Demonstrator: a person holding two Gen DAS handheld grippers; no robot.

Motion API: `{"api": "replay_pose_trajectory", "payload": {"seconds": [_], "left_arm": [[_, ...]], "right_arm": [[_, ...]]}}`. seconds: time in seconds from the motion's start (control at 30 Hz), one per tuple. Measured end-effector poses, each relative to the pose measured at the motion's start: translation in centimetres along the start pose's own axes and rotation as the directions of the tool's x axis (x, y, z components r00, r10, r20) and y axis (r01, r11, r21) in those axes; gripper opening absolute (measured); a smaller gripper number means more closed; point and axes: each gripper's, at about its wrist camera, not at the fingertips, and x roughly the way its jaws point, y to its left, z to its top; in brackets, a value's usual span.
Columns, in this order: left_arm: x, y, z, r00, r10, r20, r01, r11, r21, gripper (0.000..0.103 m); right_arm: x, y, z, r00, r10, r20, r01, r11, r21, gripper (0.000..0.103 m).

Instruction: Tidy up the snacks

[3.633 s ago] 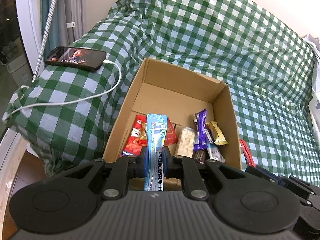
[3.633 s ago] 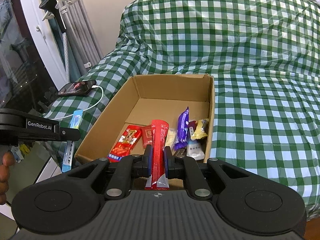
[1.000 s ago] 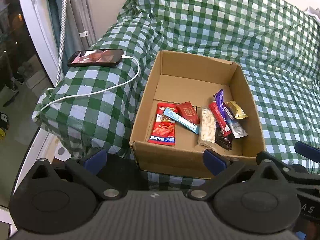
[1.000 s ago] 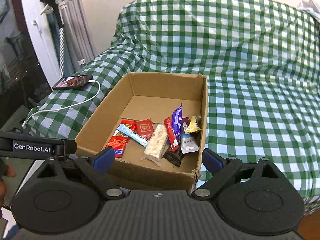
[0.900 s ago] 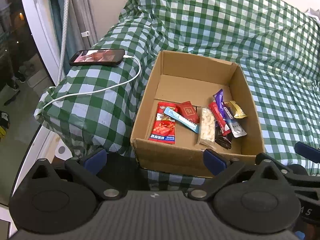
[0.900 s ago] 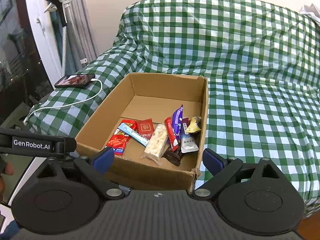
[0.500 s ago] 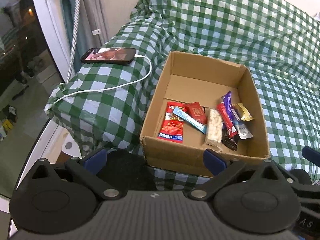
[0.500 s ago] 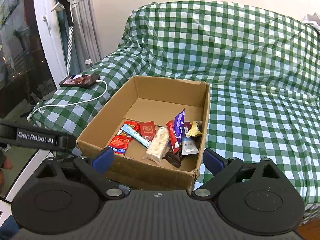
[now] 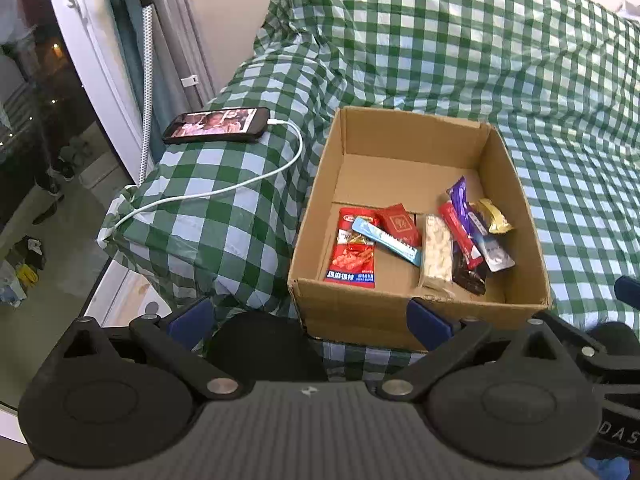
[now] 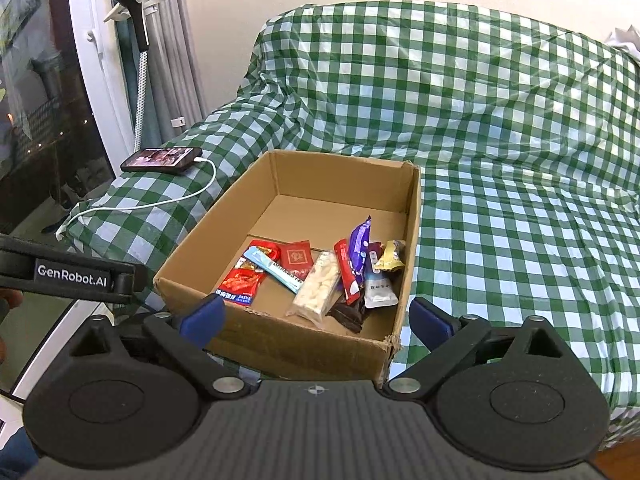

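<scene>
Snacks (image 9: pixel 424 240) lie in the near half of the box (image 9: pixel 404 312) on the bed (image 9: pixel 460 60). Left hand-held gripper (image 9: pixel 308 318) and right hand-held gripper (image 10: pixel 316 316) are both released, empty, near the box.

Left gripper (image 9: pixel 308 316): matte black plastic body. A ribbed dark grey central housing carries a small emblem at its top centre. Two large round black hubs flank the housing, each with a shallow circular recess. Black linkage bars run from the hubs to the fingers (image 9: pixel 428 316), fastened by silver pivot screws. Each outer link has a triangular cut-out. Fingers are tipped with blue pads.

Right gripper (image 10: pixel 316 316): identical construction, with ribbed grey housing, cross-shaped emblem, round hubs, silver screws, triangular cut-outs and blue-padded fingers (image 10: pixel 202 316).

In the right wrist view, the side of the left gripper shows white "GenRobot.AI" lettering on a black plate.
</scene>
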Motion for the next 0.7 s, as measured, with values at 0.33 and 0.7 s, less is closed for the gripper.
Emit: {"api": "replay_pose_trajectory", "payload": {"seconds": [0.33, 0.7], "left_arm": [[0.18, -0.01, -0.08, 1.0, -0.002, -0.005, 0.002, 1.0, 0.007, 0.103], [0.42, 0.12, -0.09, 1.0, 0.011, -0.01, -0.011, 1.0, 0.012, 0.103]], "right_arm": [[0.01, -0.2, -0.1, 1.0, 0.002, -0.003, -0.002, 1.0, 0.002, 0.099], [0.07, -0.32, -0.23, 1.0, 0.003, -0.004, -0.003, 1.0, 0.006, 0.099]]}}
